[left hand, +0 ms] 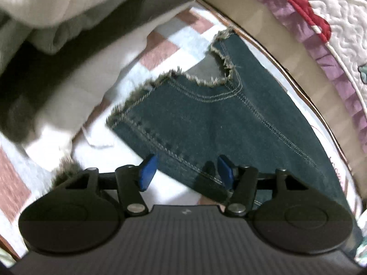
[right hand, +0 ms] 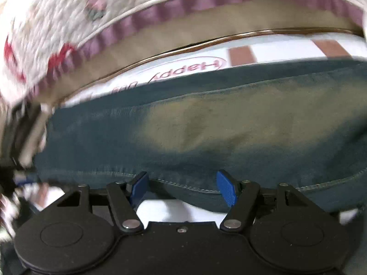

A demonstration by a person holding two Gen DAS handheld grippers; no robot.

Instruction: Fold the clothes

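A pair of dark blue jeans [left hand: 220,119] lies flat on a white sheet with reddish-brown squares [left hand: 160,50]. In the left wrist view their frayed leg hems [left hand: 174,74] point away from me. My left gripper [left hand: 187,171] hangs just above the near edge of a leg, open, its blue pads [left hand: 148,171] apart with the denim edge between them and not pinched. In the right wrist view the jeans [right hand: 206,123] show a faded, yellowish patch. My right gripper [right hand: 183,186] stands open over their stitched near seam [right hand: 183,184], with no cloth squeezed by its blue pads [right hand: 227,188].
A pile of white and grey clothes [left hand: 68,23] rises at the upper left of the left wrist view. A quilted white cover with a purple frill [left hand: 321,52] and red trim borders the sheet on the far side, also seen as a quilt [right hand: 68,27] in the right wrist view.
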